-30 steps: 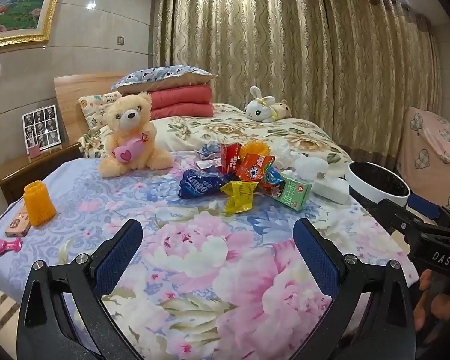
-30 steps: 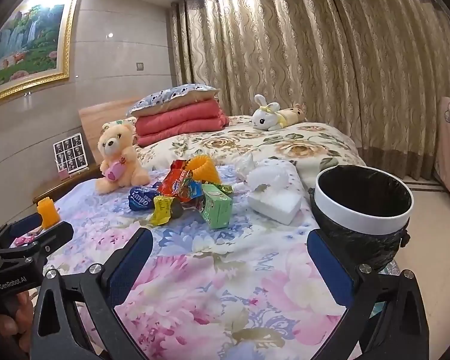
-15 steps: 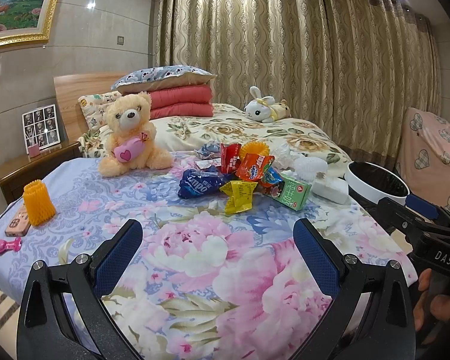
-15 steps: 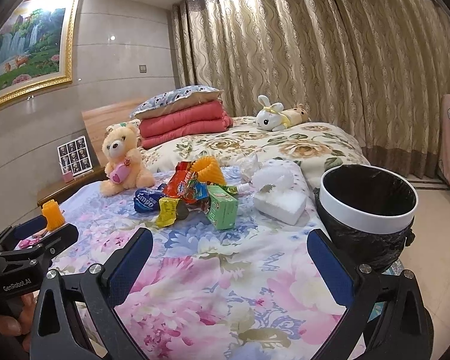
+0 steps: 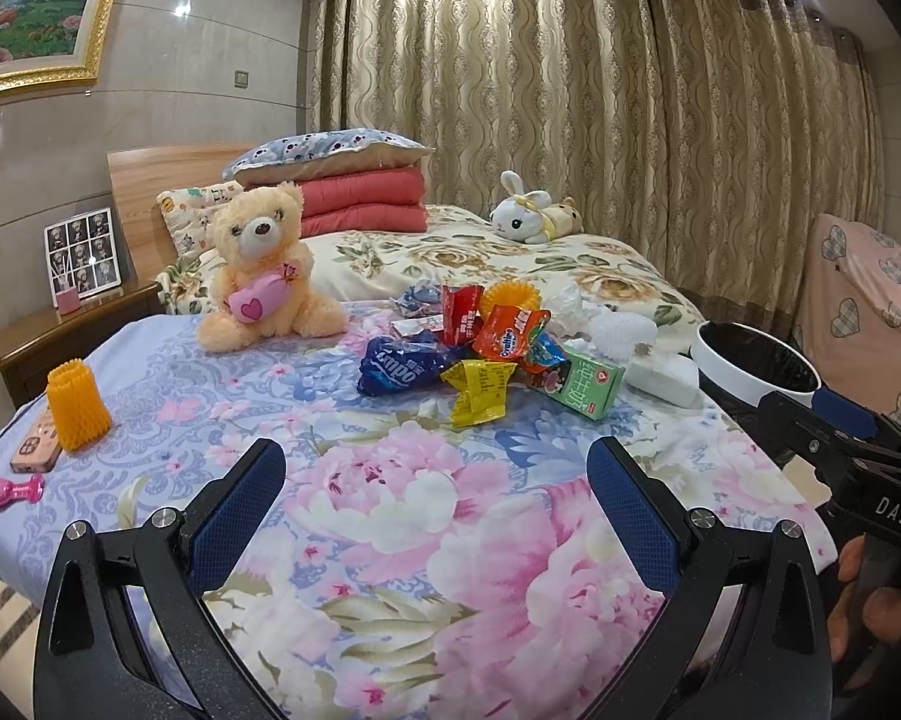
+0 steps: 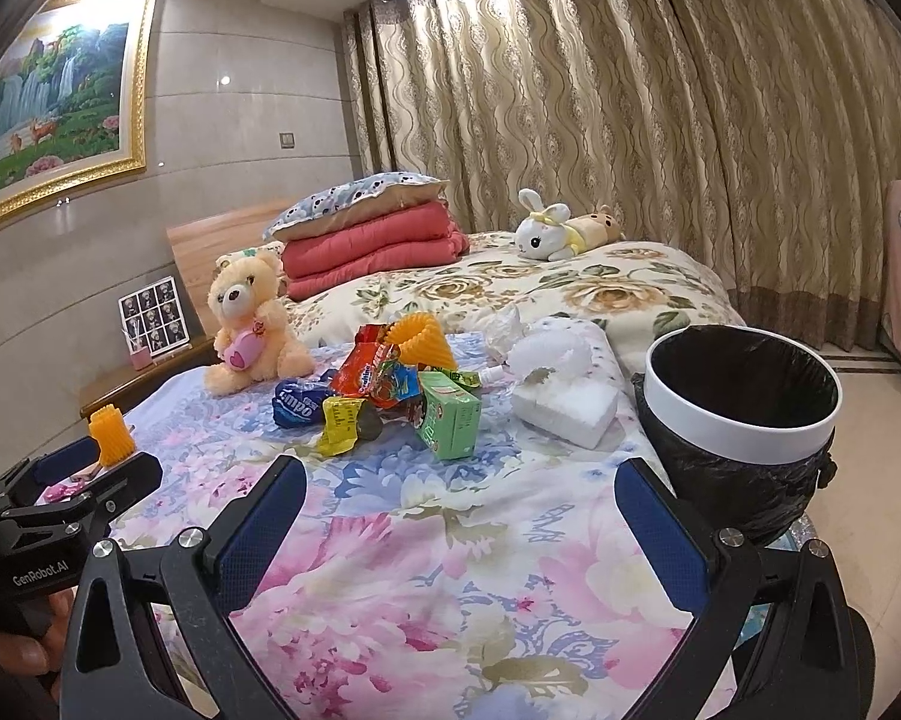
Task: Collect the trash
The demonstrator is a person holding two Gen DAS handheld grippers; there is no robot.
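Note:
A pile of trash lies mid-bed: a blue wrapper, a yellow wrapper, a red-orange wrapper, a green carton and a white foam block with tissues. A white-rimmed bin with a black liner stands at the bed's right edge. My left gripper is open and empty, low over the floral sheet, short of the pile. My right gripper is open and empty, left of the bin.
A teddy bear sits behind the pile. An orange foam sleeve, a phone and a pink toy lie at the bed's left edge. Folded quilts, a plush rabbit and a nightstand are farther back.
The right gripper has drifted slightly forward and left along the bed; the bin looks a little nearer. The left gripper has hardly moved. Both stay open.

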